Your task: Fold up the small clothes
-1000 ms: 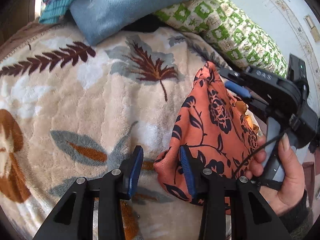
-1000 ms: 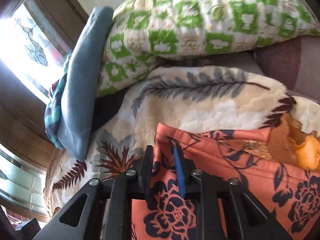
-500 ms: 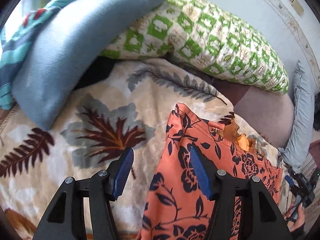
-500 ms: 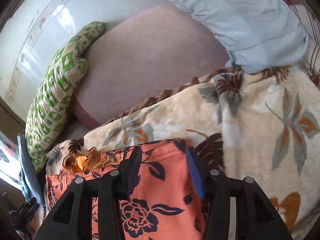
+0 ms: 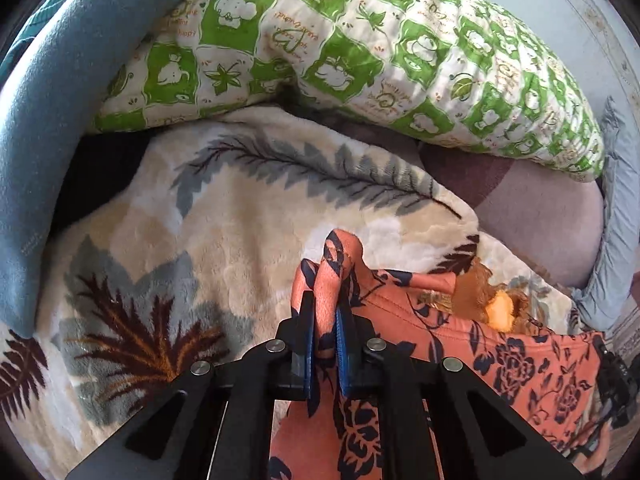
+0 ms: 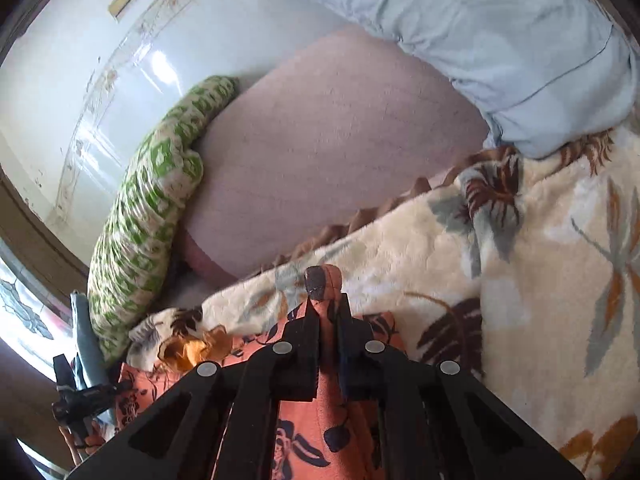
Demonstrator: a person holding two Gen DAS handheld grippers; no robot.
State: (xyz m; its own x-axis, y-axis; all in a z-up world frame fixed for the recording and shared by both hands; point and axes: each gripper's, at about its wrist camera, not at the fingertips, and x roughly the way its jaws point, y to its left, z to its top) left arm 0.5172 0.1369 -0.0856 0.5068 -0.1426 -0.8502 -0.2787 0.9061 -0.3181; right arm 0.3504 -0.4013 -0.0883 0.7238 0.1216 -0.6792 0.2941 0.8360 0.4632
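- While both tools gripped it, the orange flowered garment (image 5: 460, 344) lay spread on the leaf-patterned blanket (image 5: 192, 216), near the blanket's far edge
- Left gripper (image 5: 326, 328) had its jaws just closed, clamped on a bunched corner of the garment that stuck up between the blue pads (image 5: 342, 344)
- Right gripper (image 6: 328, 320) had likewise just closed, jaws pinching another corner, a fold poking out past the tips
- Open blanket stretched to the left of the left gripper and to the right of the right one
- Beyond the blanket's edge sat a pink cushion (image 6: 328, 128), a green checked pillow (image 5: 360, 40), a blue cloth (image 5: 44, 128) and a pale blue pillow (image 6: 500, 40) against a white wall (image 6: 60, 40)
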